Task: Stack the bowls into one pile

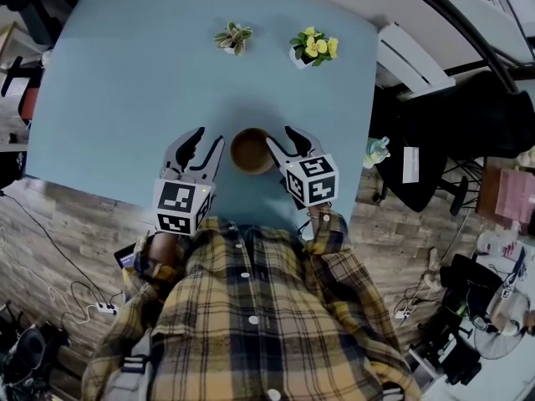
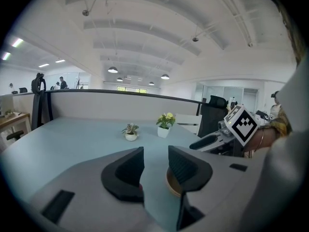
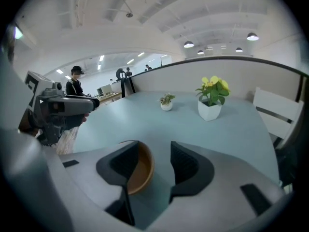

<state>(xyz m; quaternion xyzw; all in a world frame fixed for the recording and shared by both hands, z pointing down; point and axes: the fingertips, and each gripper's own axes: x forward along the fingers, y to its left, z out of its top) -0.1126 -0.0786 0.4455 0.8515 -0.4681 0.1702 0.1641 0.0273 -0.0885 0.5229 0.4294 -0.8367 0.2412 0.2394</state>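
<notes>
While both claws hang low over the near edge of the tabletop (image 1: 125, 98), I read this as the tail end of the stacking, or a pause just before a last grip. The only bowl (image 1: 252, 151) I can find is the brown one sitting on the tabletop between my two claws. Whether others are nested inside it I cannot tell from above. No loose bowl shows anywhere else on the surface, only two small potted plants (image 1: 233, 38) near the far edge.

My left claw (image 1: 211, 134) stands with its jaws apart and nothing between them. In the left gripper view the bowl's rim peeks out from behind the jaw nearer the bowl, so the bowl lies just off to that side. My right claw (image 1: 280, 137) is also spread wide. In the right gripper view the bowl sits mostly behind the jaw on its side, with its edge reaching a little into the gap, and neither pad presses on it.

If the pile is complete, I judge the next move is to draw both claws back without nudging the rim. If I must lift it, the right claw needs to shift sideways until the rim sits squarely between the pads before closing.
</notes>
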